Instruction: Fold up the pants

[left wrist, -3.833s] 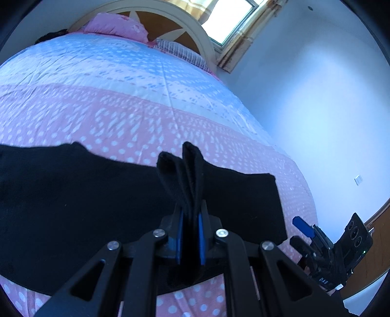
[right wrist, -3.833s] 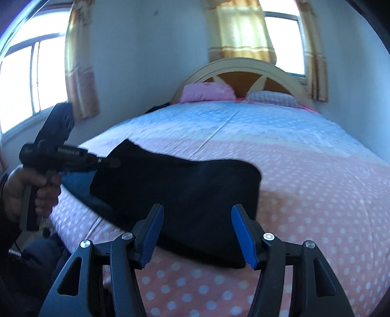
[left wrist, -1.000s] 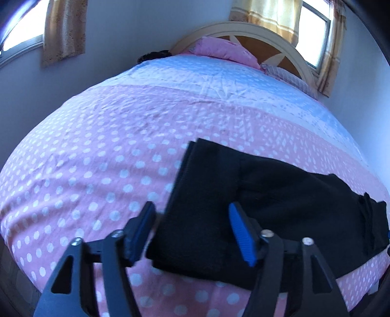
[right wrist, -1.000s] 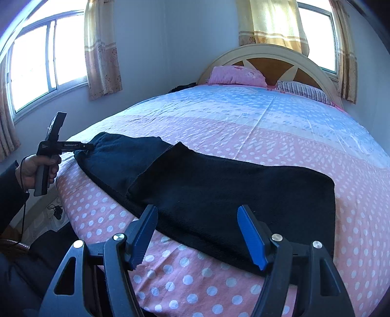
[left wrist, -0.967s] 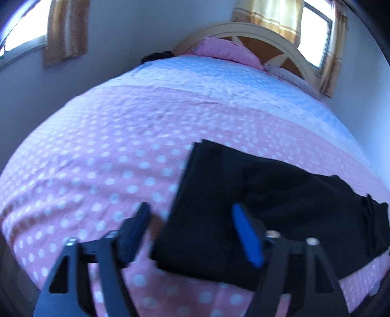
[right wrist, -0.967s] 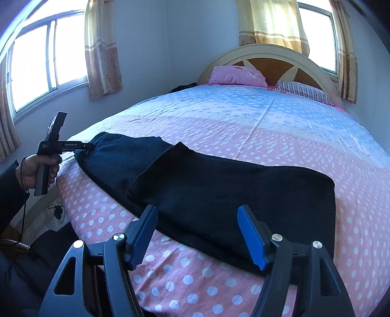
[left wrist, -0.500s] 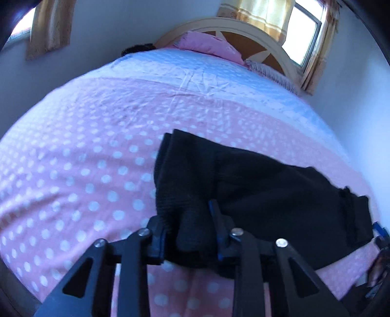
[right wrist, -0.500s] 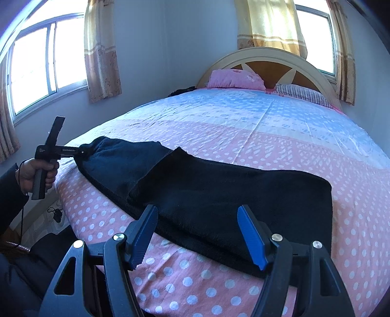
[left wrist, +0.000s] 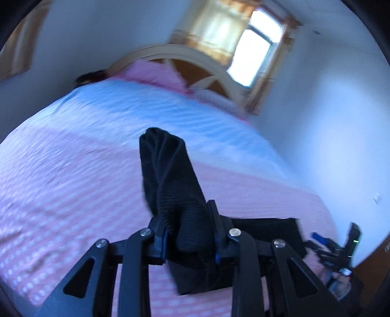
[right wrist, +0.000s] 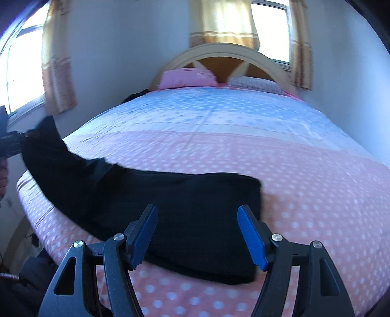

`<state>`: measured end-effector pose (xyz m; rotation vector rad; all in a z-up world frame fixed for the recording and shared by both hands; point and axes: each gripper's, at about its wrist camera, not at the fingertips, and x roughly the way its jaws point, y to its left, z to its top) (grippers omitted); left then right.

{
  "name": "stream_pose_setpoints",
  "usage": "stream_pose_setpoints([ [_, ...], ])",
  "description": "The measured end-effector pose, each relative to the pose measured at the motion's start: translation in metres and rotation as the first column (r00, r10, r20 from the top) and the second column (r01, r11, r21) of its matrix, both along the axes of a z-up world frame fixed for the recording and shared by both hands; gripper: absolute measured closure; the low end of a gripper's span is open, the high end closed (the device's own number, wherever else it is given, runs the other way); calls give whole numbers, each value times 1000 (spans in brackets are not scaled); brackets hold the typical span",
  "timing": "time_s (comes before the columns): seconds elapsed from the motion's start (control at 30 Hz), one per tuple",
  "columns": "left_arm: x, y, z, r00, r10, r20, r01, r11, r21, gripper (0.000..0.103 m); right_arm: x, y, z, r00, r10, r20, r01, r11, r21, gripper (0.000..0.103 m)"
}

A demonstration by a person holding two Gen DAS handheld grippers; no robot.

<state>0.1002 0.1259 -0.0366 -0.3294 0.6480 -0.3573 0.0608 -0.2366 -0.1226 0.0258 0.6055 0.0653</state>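
Observation:
Black pants (right wrist: 170, 209) lie across the near edge of the pink dotted bed, folded lengthwise. My left gripper (left wrist: 190, 234) is shut on one end of the pants (left wrist: 170, 185), and a bunch of the cloth stands up above its fingers. In the right wrist view that end (right wrist: 46, 136) is raised off the bed at the far left, held by the left gripper (right wrist: 12, 143). My right gripper (right wrist: 197, 234) hangs open just above the other end of the pants, with nothing between its blue pads (right wrist: 251, 236). The right gripper (left wrist: 336, 251) also shows at the lower right of the left wrist view.
The bed (right wrist: 243, 126) stretches back to a cream and wood headboard (right wrist: 226, 56) with a pink pillow (right wrist: 187, 76) and a checked pillow (right wrist: 256, 84). A dark item (right wrist: 136, 95) lies by the pillows. Curtained windows (right wrist: 270, 14) stand behind and at the left.
My left gripper closed on the end of the pants and has lifted it off the bed, swinging toward the right. The right gripper stayed open and dropped closer to its end.

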Motion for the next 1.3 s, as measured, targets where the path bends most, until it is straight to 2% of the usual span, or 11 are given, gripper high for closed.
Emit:
stream_pose_setpoints([
  [0.17,5,-78,36,984,-167,57,167,986,5,76,-6,-38,2,995,-104,-11,104,994,33,34],
  [0.37,17,-165,45,943,-329,41,327,944,47,76,-11,-84,-3,974,-223,-32,225,970,94,34],
  [0.57,29,-242,10,902,-430,-43,432,896,104,76,-8,-108,-12,963,-264,-63,270,950,156,34],
  [0.73,32,-293,-37,888,-446,-112,459,849,260,76,-6,-119,-18,957,-278,-84,290,938,189,34],
  [0.83,33,-315,-60,886,-442,-143,464,825,324,75,-4,-122,-21,954,-283,-95,297,933,205,34],
  [0.97,22,-323,-62,879,-455,-142,476,818,323,69,-4,-122,-22,953,-286,-97,300,931,210,34],
  [1.03,15,-326,-57,875,-469,-122,481,814,325,61,-3,-122,-23,953,-285,-99,300,930,213,34],
  [1.07,12,-322,-51,875,-472,-104,479,820,314,55,-3,-122,-23,954,-284,-99,299,930,215,34],
  [1.17,5,-318,-38,866,-497,-51,490,826,278,54,0,-121,-24,956,-277,-98,292,930,224,34],
  [1.3,-9,-308,-20,866,-500,25,477,840,260,37,-2,-115,-21,959,-272,-80,283,935,215,34],
])
